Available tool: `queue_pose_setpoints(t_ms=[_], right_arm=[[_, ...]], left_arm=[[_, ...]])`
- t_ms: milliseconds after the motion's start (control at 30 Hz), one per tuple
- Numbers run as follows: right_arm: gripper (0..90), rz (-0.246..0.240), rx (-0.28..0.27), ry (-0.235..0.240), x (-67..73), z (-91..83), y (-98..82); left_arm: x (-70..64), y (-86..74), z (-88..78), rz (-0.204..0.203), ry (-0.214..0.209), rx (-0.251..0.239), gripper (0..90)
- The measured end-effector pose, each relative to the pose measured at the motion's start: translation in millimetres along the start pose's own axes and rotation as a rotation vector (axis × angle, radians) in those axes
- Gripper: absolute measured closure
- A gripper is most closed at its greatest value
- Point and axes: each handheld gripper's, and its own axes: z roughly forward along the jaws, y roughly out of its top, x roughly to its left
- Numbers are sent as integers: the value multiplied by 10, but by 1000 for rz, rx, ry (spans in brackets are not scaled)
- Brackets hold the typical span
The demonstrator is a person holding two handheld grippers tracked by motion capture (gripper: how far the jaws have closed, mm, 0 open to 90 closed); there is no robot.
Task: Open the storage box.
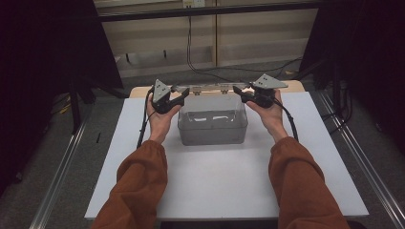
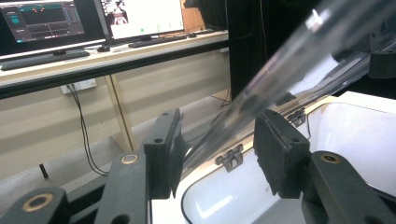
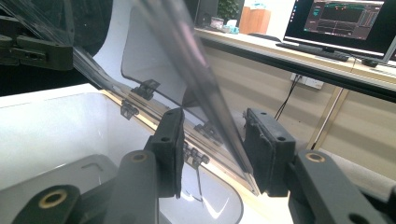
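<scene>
Item: clear plastic box (image 1: pixel 212 125), rectangular with rounded corners, standing mid-table on the white table (image 1: pixel 219 186). Its clear lid (image 1: pixel 210 88) is hinged along the far edge and raised, tilted back over that edge.

Left tool (image 1: pixel 184 97): held in the left hand (image 1: pixel 160 117) at the lid's left end. Right tool (image 1: pixel 239 93): held in the right hand (image 1: pixel 271 114) at the lid's right end. Orange sleeves (image 1: pixel 138 186) enter from below.

High view: gives the layout, with box centred and hands on either side; jaw gaps too small to judge there.

Left gripper view: left tool (image 2: pixel 217 151) has jaws apart, the lid (image 2: pixel 280 65) edge passing between them, not clamped; a hinge (image 2: pixel 232 157) shows on the box rim (image 2: pixel 205 179). Monitors (image 2: pixel 140 18) sit on a desk behind.

Right gripper view: right tool (image 3: pixel 212 147) likewise has jaws apart, with the lid (image 3: pixel 187 56) edge slanting between them; whether it touches a pad cannot be told. Hinges (image 3: pixel 144 88) line the rim (image 3: pixel 140 119).
</scene>
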Motion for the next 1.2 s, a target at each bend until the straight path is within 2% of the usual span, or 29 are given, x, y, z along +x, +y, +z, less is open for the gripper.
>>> queue_pose_setpoints(t_ms=[100,233,267,433,500,767,933,1033,1133,1167,1200], right_arm=[[498,-10,8,-32,-11,23,-4],[511,-14,20,-31,-46,60,-24],[512,-10,19,-32,-52,68,-29],[525,0,21,-27,-71,112,-48],[534,-5,18,-24,-75,132,-54],[530,29,21,-29,-120,178,-124],[525,34,39,-17,-152,230,-153],[526,41,38,-11,-152,254,-147],[532,40,42,-7,-153,270,-146],[543,43,41,-8,-157,273,-145],[562,57,32,-10,-172,278,-146]], left_arm=[[3,11,18,2,-1,1,543],[5,10,32,-5,2,-9,555],[32,6,28,13,4,4,563],[61,8,56,3,2,-11,581],[76,13,62,11,2,-12,590],[107,33,100,22,11,-9,612],[136,31,122,21,15,-17,624],[149,22,138,-5,12,-25,624],[162,19,142,5,16,-19,630],[161,13,151,-6,16,-23,633],[174,9,153,5,19,-11,635]])
